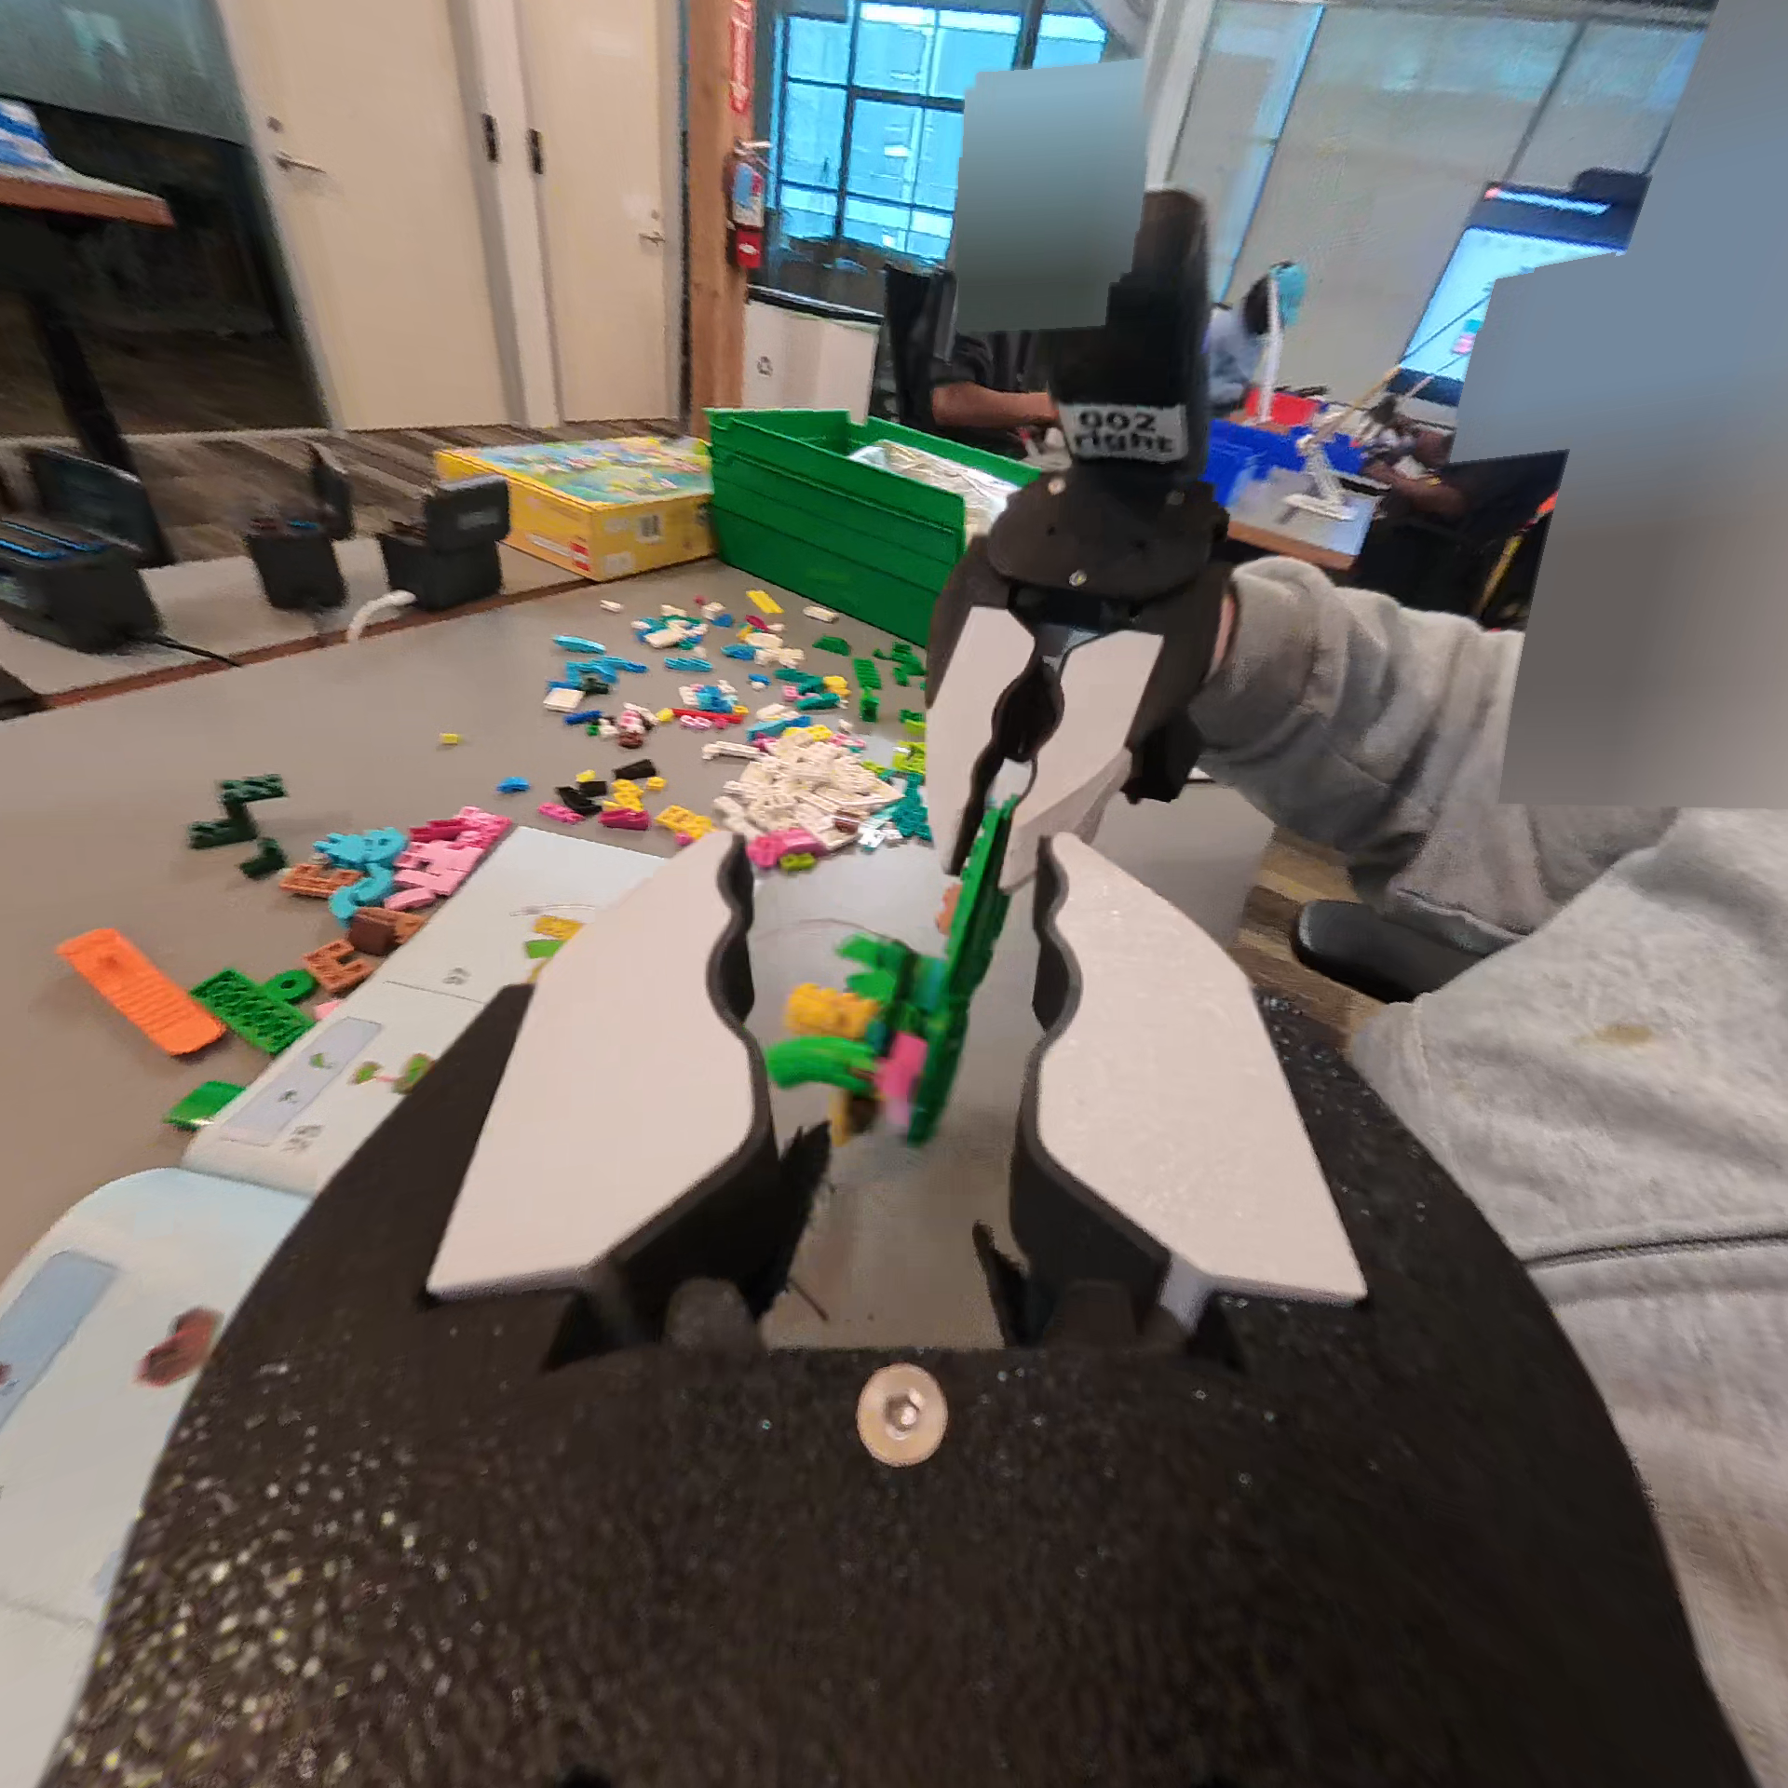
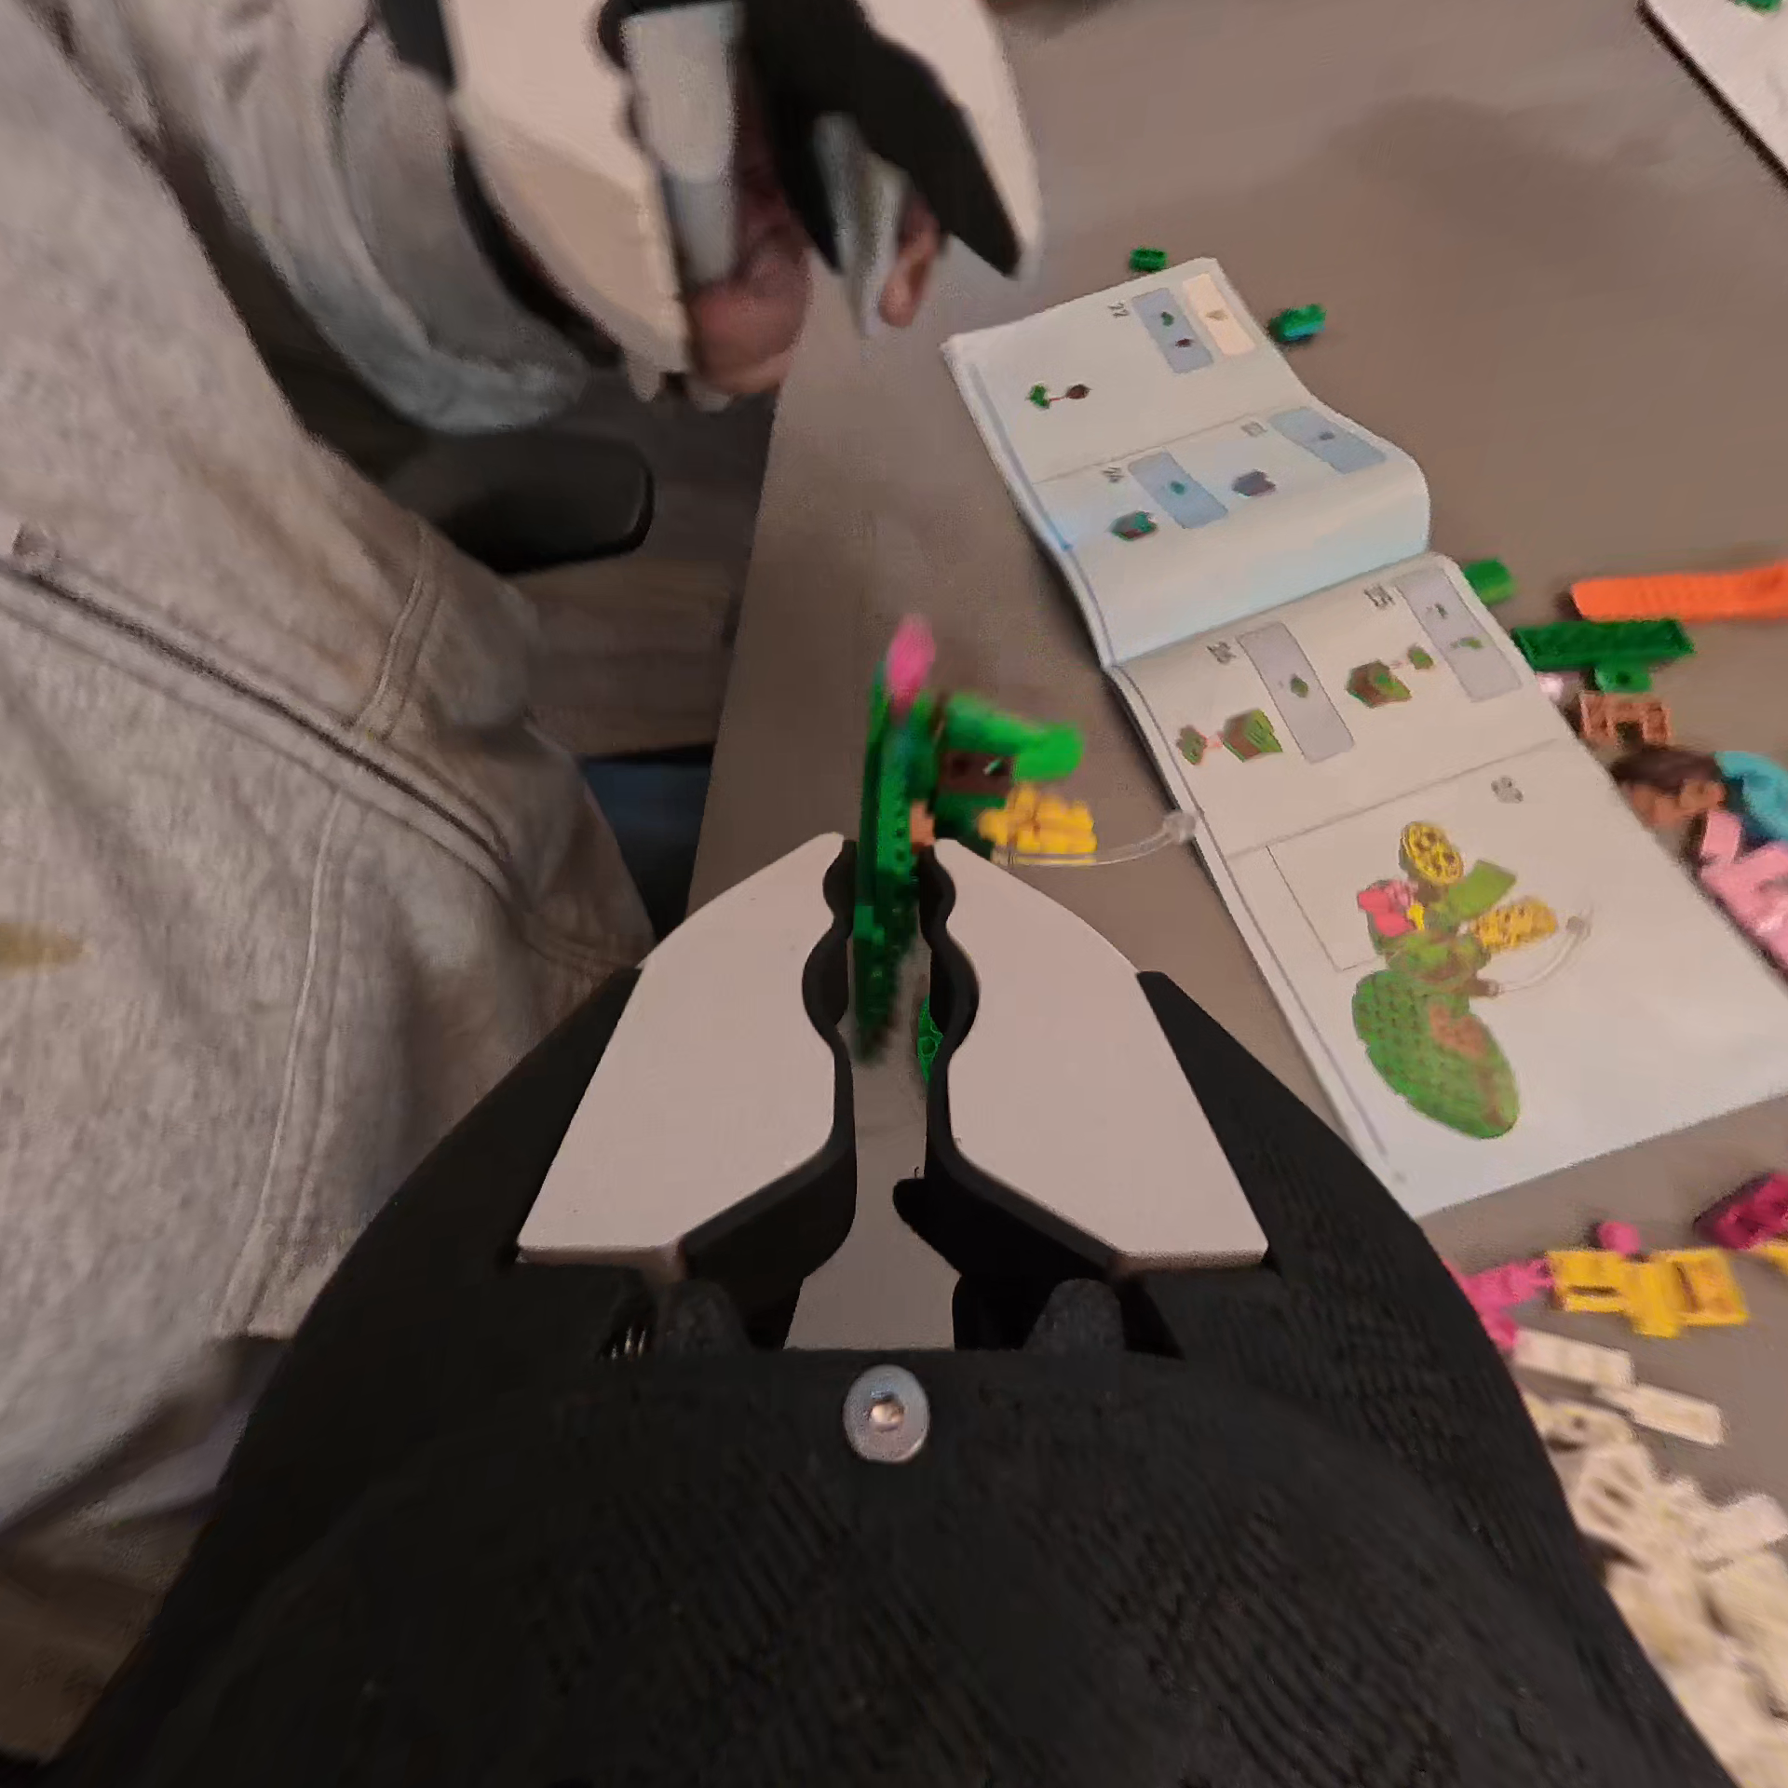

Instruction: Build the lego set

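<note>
Left gripper [image 1: 895,953]: black body, grey fingers spread wide; nothing is pressed by its pads. A green brick model [image 1: 953,977] is seen between them, apart from both pads.

Right gripper [image 2: 888,905]: clenched on the green base plate of that model, which is held on edge, upright, above the tabletop's near edge. Both pads are pressed against the plate. Leaves, a pink piece and a yellow piece [image 2: 1040,822] are carried on the model's side; finer detail is blurred, and what looks like a clear thin stem is seen under the yellow piece.

Booklet [image 2: 1355,871]: open, laid flat just beside the model along the near edge.

Loose bricks [image 1: 803,784]: scattered over the middle of the tabletop [image 1: 290,735]; an orange flat tool [image 1: 140,992] lies by the booklet.

Green bin [image 1: 822,513] and yellow box [image 1: 590,503]: at the far edge.

Grey sleeve [image 1: 1355,706]: behind the right gripper.
</note>
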Tool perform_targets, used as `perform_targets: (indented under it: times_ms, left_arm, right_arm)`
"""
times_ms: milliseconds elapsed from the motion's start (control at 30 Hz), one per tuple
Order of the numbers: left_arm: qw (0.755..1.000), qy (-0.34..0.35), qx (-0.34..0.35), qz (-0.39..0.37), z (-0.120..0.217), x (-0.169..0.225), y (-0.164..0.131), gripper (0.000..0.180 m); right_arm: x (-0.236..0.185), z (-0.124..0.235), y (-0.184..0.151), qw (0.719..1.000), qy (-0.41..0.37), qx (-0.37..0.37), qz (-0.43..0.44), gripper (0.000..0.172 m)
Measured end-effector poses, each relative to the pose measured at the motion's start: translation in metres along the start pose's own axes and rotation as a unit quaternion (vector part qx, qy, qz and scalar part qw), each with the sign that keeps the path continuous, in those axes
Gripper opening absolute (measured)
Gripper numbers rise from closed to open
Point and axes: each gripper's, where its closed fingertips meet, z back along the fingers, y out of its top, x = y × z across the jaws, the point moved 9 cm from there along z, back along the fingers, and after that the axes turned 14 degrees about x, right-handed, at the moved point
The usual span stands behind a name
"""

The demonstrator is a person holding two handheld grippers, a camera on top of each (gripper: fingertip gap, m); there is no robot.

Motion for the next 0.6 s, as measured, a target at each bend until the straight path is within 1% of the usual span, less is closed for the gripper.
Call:
perform_targets:
  times_ms: [67,167,267,333,433,500,567,600]
  left_arm:
    - [1.000,0.015,0.011,-0.025,0.002,-0.001,0.000,0.053]
    - [0.999,0.020,0.013,-0.023,0.001,0.001,-0.007,0.056]
    - [0.999,0.021,-0.003,-0.031,-0.003,0.006,-0.017,0.056]
    - [0.998,0.031,-0.016,-0.051,-0.006,0.008,-0.023,0.056]
    - [0.986,0.080,-0.042,-0.140,-0.010,0.009,-0.032,0.062]
    - [0.969,0.100,-0.053,-0.221,-0.013,0.011,-0.037,0.062]
    - [0.936,0.126,-0.065,-0.323,-0.017,0.012,-0.041,0.062]
    - [0.910,0.141,-0.071,-0.383,-0.019,0.011,-0.043,0.061]
  right_arm:
    - [0.008,0.001,-0.007,0.998,-0.005,0.032,-0.061,0.010]
    - [0.021,0.004,-0.016,0.987,-0.014,0.076,-0.143,0.010]
    - [0.031,0.007,-0.023,0.976,-0.027,0.103,-0.187,0.010]
    - [0.034,0.007,-0.024,0.973,-0.042,0.120,-0.195,0.010]
    - [0.037,0.008,-0.018,0.966,-0.074,0.159,-0.189,0.010]
    - [0.040,0.011,-0.011,0.955,-0.092,0.203,-0.195,0.010]
    - [0.043,0.015,-0.003,0.938,-0.112,0.257,-0.206,0.010]
    - [0.045,0.016,0.001,0.924,-0.122,0.290,-0.217,0.010]
